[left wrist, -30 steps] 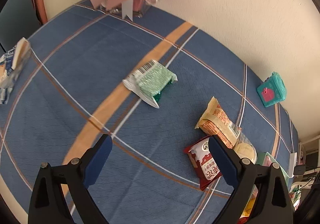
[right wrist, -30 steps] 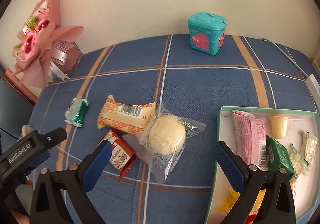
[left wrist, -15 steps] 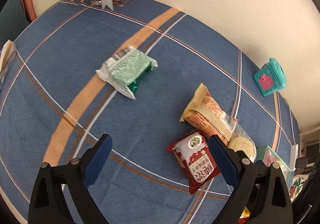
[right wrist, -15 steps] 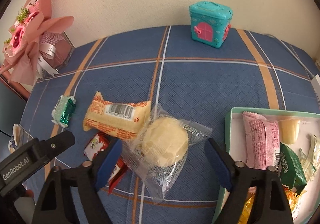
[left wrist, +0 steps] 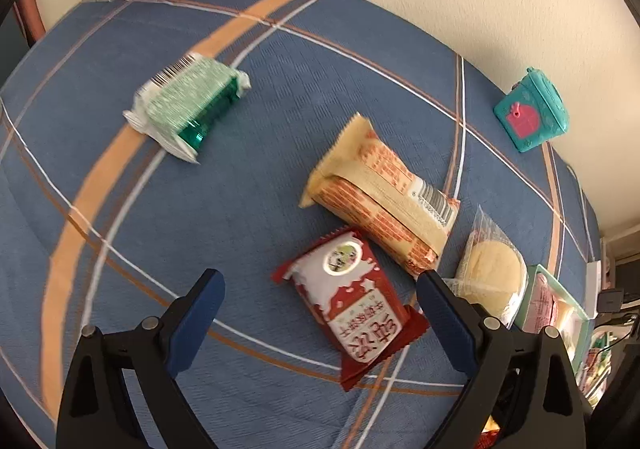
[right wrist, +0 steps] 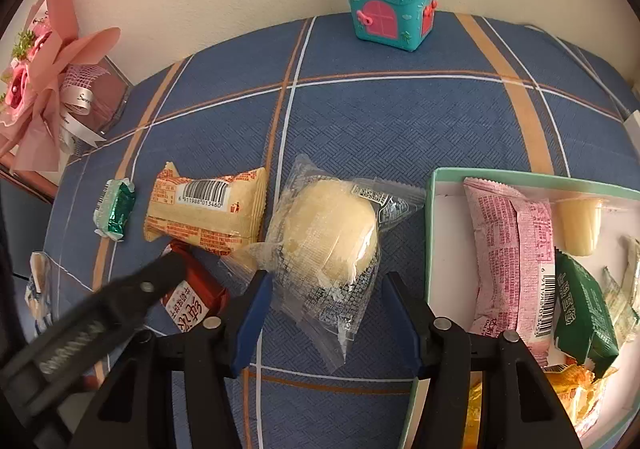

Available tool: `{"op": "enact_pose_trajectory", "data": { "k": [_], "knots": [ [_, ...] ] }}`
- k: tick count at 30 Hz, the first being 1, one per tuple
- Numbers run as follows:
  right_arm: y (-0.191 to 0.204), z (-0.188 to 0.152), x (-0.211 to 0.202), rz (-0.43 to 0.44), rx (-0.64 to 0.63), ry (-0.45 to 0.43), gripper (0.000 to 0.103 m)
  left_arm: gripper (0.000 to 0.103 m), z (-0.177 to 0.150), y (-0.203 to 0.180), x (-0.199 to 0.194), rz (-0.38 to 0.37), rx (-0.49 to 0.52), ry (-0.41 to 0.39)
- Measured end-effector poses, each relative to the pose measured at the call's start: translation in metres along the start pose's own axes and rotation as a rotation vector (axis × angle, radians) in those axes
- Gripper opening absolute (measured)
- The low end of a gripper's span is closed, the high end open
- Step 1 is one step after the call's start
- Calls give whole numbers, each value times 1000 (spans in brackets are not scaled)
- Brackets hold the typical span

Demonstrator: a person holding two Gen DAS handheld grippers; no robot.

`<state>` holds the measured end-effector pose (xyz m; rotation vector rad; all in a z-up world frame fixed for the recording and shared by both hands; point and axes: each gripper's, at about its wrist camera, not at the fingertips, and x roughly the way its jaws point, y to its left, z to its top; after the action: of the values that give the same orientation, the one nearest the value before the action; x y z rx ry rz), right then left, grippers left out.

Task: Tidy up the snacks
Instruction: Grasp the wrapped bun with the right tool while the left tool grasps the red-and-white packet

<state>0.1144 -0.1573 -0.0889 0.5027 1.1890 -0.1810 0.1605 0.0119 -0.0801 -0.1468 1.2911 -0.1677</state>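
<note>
On the blue plaid tabletop we find four loose snacks. The right gripper points down over the clear-wrapped bun; its jaws are closing with the bun's wrapper between them, and we see the blue pads not yet pressing on it. The left gripper stands wide open and holds nothing, with the red packet lying between its fingers; the packet bears white Chinese characters that we cannot make out with certainty. Just beside the bun and the red packet lies the orange packet, whose barcode reads 6 911988 013460. Farther left, well apart from the rest, sits the green packet, barcode visible but unreadable. At the right stands the tray, holding a pink packet, a jelly cup, a dark green packet and other wrappers. A teal toy house stands by the wall. At left a pink bouquet carries a ribbon on which we read "Sweet". The left gripper's body is marked with lettering, blurred.
</note>
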Motion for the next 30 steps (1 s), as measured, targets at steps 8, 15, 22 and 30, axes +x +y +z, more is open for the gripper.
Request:
{"op": "enact_pose_trajectory", "data": {
  "k": [8,15,22,30],
  "knots": [
    [-3,-2,-1,10,-8,9,54,89,-2,6,9,-10,-39,3],
    [-9,6,-20,26,29,-45,54,74,-4,9,4,8,-25,-11],
    [-14,22,-16,53,112,-77,54,60,-3,1,5,13,-17,-12],
    [0,36,14,3,117,-38,55,60,-2,6,5,10,-20,-17]
  ]
}}
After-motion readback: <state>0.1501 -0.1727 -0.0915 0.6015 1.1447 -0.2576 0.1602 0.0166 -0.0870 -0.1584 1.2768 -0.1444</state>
